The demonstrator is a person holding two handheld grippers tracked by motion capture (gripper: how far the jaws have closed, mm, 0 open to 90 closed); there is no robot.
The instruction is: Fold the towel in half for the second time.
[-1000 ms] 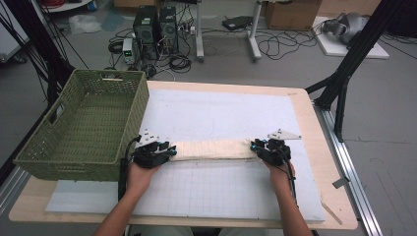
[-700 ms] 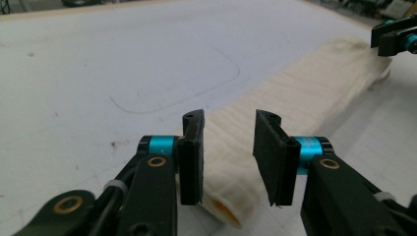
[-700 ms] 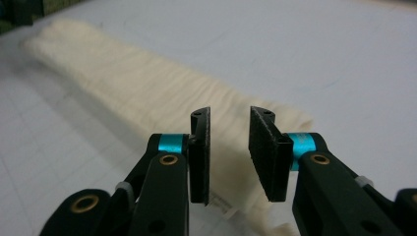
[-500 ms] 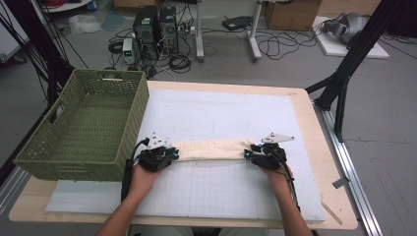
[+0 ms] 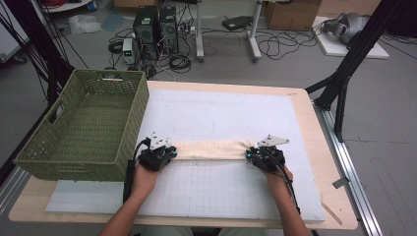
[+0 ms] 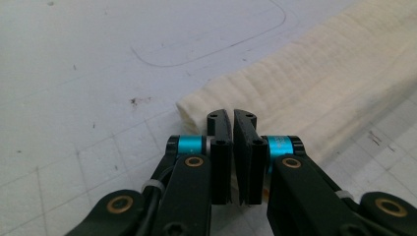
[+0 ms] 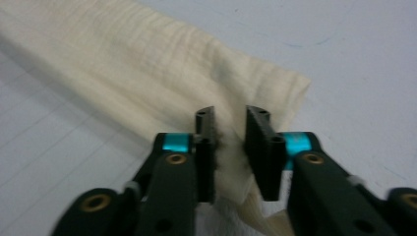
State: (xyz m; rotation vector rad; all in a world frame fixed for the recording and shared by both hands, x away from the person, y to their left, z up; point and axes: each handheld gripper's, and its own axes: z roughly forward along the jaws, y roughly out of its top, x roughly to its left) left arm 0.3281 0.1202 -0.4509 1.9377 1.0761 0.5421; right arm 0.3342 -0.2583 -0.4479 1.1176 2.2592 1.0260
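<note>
Folded cream cloth [image 5: 209,149] lies as a long strip across white mat [image 5: 221,118]. Left gripper [image 5: 169,153] at its left end, right gripper [image 5: 250,154] at its right end, jaws just closing on cloth. Green basket [image 5: 115,162] left of mat, on table [image 5: 314,147].

Cream cloth [image 5: 209,149] ribbed, matt; basket [image 5: 83,128] woven wicker; tabletop [image 5: 314,118] wood.

You find no text, label, brand, number or sign that can be read in any of these views. The white mat [image 5: 206,118] on the bench [image 5: 314,147] carries only a printed grid of thin lines and a faint pen-drawn outline, with no figures along them. The dark computer towers [image 5: 156,29] on the floor are too small and blurred for any marking to be made out.
</note>
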